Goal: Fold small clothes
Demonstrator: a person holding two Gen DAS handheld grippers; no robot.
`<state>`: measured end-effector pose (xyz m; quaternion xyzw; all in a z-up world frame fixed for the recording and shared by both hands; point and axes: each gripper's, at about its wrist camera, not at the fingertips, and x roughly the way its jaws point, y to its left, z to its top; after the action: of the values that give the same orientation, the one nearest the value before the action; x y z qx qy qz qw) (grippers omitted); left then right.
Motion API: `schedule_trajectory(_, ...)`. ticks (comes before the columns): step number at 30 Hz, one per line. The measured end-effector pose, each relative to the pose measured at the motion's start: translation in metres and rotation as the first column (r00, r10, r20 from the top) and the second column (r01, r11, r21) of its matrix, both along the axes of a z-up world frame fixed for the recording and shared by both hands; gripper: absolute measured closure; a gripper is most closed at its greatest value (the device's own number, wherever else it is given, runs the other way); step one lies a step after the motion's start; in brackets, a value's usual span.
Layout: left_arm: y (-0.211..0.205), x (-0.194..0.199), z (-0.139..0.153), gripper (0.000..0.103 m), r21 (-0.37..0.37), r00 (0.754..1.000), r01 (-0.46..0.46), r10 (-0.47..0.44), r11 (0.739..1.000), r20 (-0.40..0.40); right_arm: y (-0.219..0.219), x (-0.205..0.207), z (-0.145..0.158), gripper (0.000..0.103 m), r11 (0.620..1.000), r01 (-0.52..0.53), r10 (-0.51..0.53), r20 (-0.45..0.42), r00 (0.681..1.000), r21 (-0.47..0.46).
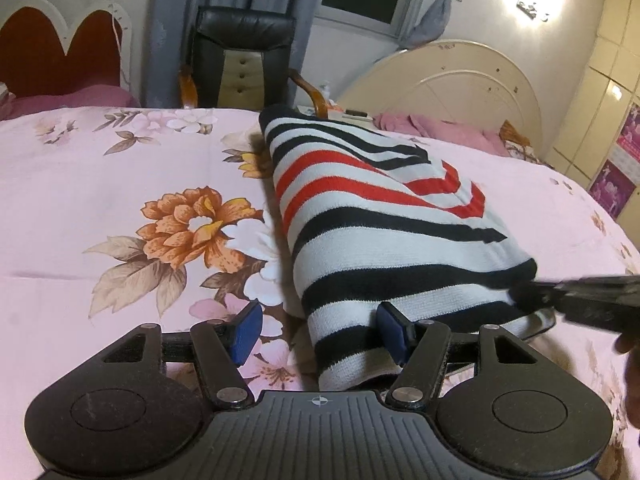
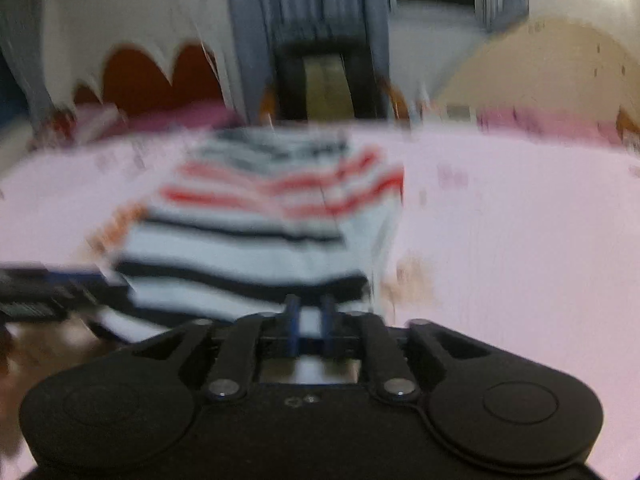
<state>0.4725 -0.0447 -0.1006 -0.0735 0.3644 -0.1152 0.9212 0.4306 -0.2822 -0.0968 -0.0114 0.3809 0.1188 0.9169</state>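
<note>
My left gripper (image 1: 318, 334) is matt black plastic with ribbed grooves, shiny metal pivot pins and blue rubbery-looking pads (image 1: 246, 332). The striped sweater (image 1: 384, 224) is a soft, fuzzy knit lying on a smooth printed cotton-like bedsheet (image 1: 100, 184). Behind it stands a chair (image 1: 240, 56) of glossy black leather with varnished wooden armrests.

plenty of open bedsheet (image 1: 100, 208) on my left, folded striped sweater (image 1: 372, 216) blocking dead ahead, right gripper (image 1: 520, 296) crowding its near corner, office chair (image 1: 240, 56) and headboard (image 1: 460, 76) walling the far edge
</note>
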Motion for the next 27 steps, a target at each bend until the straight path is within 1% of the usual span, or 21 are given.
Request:
schedule_trajectory(2, 0.0, 0.001, 0.002, 0.04, 0.006, 1.0, 0.009, -0.009, 1.0, -0.001, 0.001, 0.001, -0.005, 0.099, 1.0, -0.003, 0.003, -0.004, 1.0, 0.007)
schedule_trajectory(3, 0.001, 0.001, 0.005, 0.04, 0.007, 1.0, 0.011, -0.011, 1.0, 0.001, 0.003, 0.0, -0.003, 0.097, 1.0, -0.009, 0.009, -0.001, 1.0, -0.001)
schedule_trajectory(4, 0.001, 0.002, 0.01, 0.04, 0.009, 1.0, 0.012, -0.012, 1.0, 0.012, 0.004, -0.001, 0.001, 0.096, 1.0, -0.013, 0.013, 0.011, 1.0, 0.006)
schedule_trajectory(6, 0.001, 0.008, 0.02, 0.04, 0.016, 0.999, 0.025, -0.026, 1.0, 0.04, 0.003, -0.004, 0.013, 0.09, 0.999, -0.023, 0.02, 0.073, 0.997, 0.034)
schedule_trajectory(9, -0.002, 0.034, 0.032, 0.04, 0.021, 0.998, 0.028, -0.03, 0.999, 0.064, 0.005, 0.009, 0.028, 0.087, 0.999, -0.016, 0.009, 0.146, 0.989, 0.048)
schedule_trajectory(11, -0.008, 0.057, 0.035, 0.04, 0.037, 0.998, 0.025, -0.027, 0.999, 0.062, 0.007, 0.029, 0.032, 0.087, 0.998, 0.003, -0.012, 0.148, 0.989, 0.06)
schedule_trajectory(13, -0.011, 0.077, 0.033, 0.04, 0.028, 0.999, 0.018, -0.019, 0.999, 0.042, 0.011, 0.049, 0.033, 0.087, 0.998, -0.001, -0.009, 0.158, 0.987, 0.063)
schedule_trajectory(15, -0.015, 0.095, 0.025, 0.04, 0.013, 1.0, 0.01, -0.01, 1.0, 0.012, 0.018, 0.066, 0.029, 0.087, 0.999, -0.014, 0.006, 0.145, 0.989, 0.051)
schedule_trajectory(17, -0.019, 0.107, 0.012, 0.04, 0.023, 1.0, 0.017, -0.017, 1.0, -0.019, 0.024, 0.08, 0.02, 0.087, 0.999, -0.035, 0.031, 0.127, 0.991, 0.032)
schedule_trajectory(18, -0.02, 0.11, 0.006, 0.039, 0.016, 0.999, 0.02, -0.02, 1.0, -0.032, 0.026, 0.085, 0.014, 0.087, 0.999, -0.035, 0.034, 0.1, 0.994, 0.011)
schedule_trajectory(19, -0.021, 0.111, 0.002, 0.031, 0.016, 0.999, 0.02, -0.019, 1.0, -0.036, 0.027, 0.093, 0.003, 0.09, 0.999, -0.037, 0.038, 0.046, 0.998, -0.019)
schedule_trajectory(20, -0.023, 0.11, 0.0, 0.027, 0.036, 1.0, 0.009, -0.008, 0.999, -0.026, 0.027, 0.092, -0.006, 0.091, 0.998, -0.051, 0.052, 0.031, 0.998, -0.029)
schedule_trajectory(21, -0.024, 0.109, -0.002, 0.024, 0.056, 1.0, 0.006, -0.006, 0.998, -0.016, 0.028, 0.089, -0.01, 0.091, 0.997, -0.066, 0.069, 0.058, 0.996, -0.048)
schedule_trajectory(22, -0.025, 0.109, -0.003, 0.022, 0.059, 1.0, 0.003, -0.002, 0.998, -0.013, 0.031, 0.086, -0.012, 0.091, 0.994, -0.079, 0.084, 0.077, 0.993, -0.076)
schedule_trajectory(24, -0.023, 0.108, -0.003, 0.019, 0.049, 1.0, -0.003, 0.004, 0.999, -0.018, 0.034, 0.081, -0.013, 0.091, 0.992, -0.081, 0.091, 0.094, 0.991, -0.1)
schedule_trajectory(25, -0.021, 0.109, -0.002, 0.018, 0.049, 1.0, -0.004, 0.005, 0.999, -0.023, 0.034, 0.08, -0.014, 0.091, 0.992, -0.08, 0.09, 0.097, 0.991, -0.098)
schedule_trajectory(27, -0.019, 0.108, 0.005, 0.018, 0.059, 1.0, -0.006, 0.008, 0.998, -0.027, 0.03, 0.08, -0.011, 0.09, 0.994, -0.08, 0.086, 0.089, 0.992, -0.069)
